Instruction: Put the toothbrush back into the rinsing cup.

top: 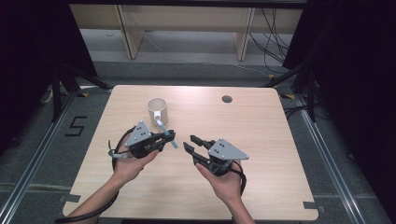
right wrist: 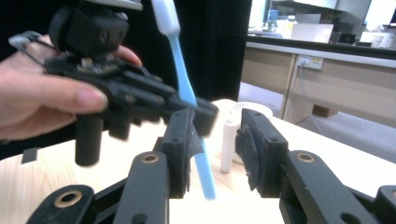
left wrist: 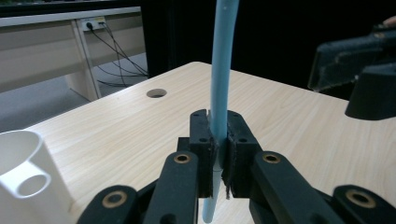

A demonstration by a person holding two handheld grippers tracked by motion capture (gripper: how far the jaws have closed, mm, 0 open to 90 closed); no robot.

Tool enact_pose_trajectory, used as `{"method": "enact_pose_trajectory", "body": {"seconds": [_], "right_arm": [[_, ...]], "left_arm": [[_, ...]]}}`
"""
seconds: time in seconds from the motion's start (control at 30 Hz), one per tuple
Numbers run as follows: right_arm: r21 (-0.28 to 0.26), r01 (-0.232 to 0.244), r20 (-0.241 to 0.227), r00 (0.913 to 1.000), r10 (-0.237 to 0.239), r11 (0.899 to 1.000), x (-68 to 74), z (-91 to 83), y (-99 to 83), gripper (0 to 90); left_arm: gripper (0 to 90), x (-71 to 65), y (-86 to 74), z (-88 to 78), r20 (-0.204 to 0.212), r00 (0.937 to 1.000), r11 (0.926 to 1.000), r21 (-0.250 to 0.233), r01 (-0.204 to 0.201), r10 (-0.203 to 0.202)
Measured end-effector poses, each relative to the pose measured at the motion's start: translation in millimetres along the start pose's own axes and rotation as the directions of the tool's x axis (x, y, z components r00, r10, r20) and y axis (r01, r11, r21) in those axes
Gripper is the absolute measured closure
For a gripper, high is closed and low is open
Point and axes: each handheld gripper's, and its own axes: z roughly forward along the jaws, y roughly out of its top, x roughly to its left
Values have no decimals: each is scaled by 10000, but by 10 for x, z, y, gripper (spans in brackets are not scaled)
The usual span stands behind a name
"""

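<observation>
Left tongs: my left tongs [top: 173, 136] are clamped tight on the blue toothbrush [top: 167, 134]; in the left gripper view the jaws meet on the handle [left wrist: 218, 107] with no gap on either side.
Where the toothbrush is: up off the table, in those jaws, between my two hands and just in front of the white cup [top: 158, 110].
How it sits: gripped partway along the handle, so a short tail hangs below the jaws and the long part rises above; in the right gripper view the white bristle head [right wrist: 164, 16] is at the top.
Why held so: my guess is that the mid-handle grip leaves both ends free, for the other tongs to take one or for the brush to go into the cup.
Right tongs: my right tongs [top: 190, 143] stand wide open and hold nothing; they point at the toothbrush, and in their own view the blue handle [right wrist: 194, 126] shows just beyond the gap between the jaws, not yet touched.
Cup: upright on the table, open mouth up, with a small side tube [left wrist: 29, 184] for a brush; it stands just behind my left hand [top: 133, 161].
Table: pale wood [top: 261, 135], bare except for the cup, with a round cable hole [top: 227, 99] near the far edge.
In the way: nothing lies between the tongs; I judge the only risk is the brush's tail catching the cup's rim when I move it there.
</observation>
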Motion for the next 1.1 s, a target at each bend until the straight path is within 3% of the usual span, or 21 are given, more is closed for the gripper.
{"method": "enact_pose_trajectory", "body": {"seconds": [0.1, 0.27, 0.3, 0.33, 0.37, 0.43, 0.5, 0.57, 0.6, 0.63, 0.7, 0.8, 1.1], "right_arm": [[272, -536, 40, 9986, 535, 9982, -28, -24, -85, 638], [597, -694, 449, 9968, 668, 9958, -150, -100, -250, 624], [639, -734, 733, 9949, 687, 9953, -175, -129, -293, 621], [521, -415, 774, 9963, 374, 9978, -218, -145, -327, 618], [816, -502, 871, 9953, 431, 9954, -232, -183, -352, 614], [774, -593, 953, 9941, 519, 9952, -244, -199, -388, 608], [1082, -733, 1296, 9898, 590, 9914, -278, -264, -474, 599], [1108, -620, 1335, 9899, 470, 9919, -300, -280, -501, 597], [1208, -877, 1471, 9867, 695, 9888, -305, -308, -555, 592], [1237, -841, 1433, 9875, 660, 9887, -317, -318, -575, 592], [1410, -717, 1583, 9862, 490, 9874, -330, -342, -594, 591], [1546, -991, 1843, 9804, 698, 9830, -328, -371, -665, 587], [1610, -704, 2117, 9767, 352, 9844, -355, -416, -747, 574]], "left_arm": [[832, 80, 11, -61, -302, 9995, 10000, 2, 97, -97], [832, 179, 44, -127, -614, 9981, 10000, 19, -2, 3], [832, 193, 57, -141, -680, 9977, 10000, 40, -37, 39], [832, 206, 71, -150, -723, 9974, 10000, 37, -46, 48], [832, 223, 87, -162, -742, 9972, 9999, 50, -119, 122], [832, 238, 103, -174, -764, 9970, 9999, 38, -117, 119], [832, 271, 161, -207, -881, 9960, 9998, -129, -157, 145], [832, 279, 175, -216, -900, 9958, 9997, -167, -179, 163], [832, 289, 196, -230, -981, 9950, 9995, -220, -213, 190], [832, 318, 221, -246, -1064, 9937, 9987, -315, -400, 365], [832, 331, 230, -257, -1107, 9932, 9985, -357, -410, 368], [832, 365, 246, -285, -1237, 9914, 9981, -379, -484, 433], [832, 488, 226, -296, -1622, 9860, 9985, -326, -450, 392]]}}
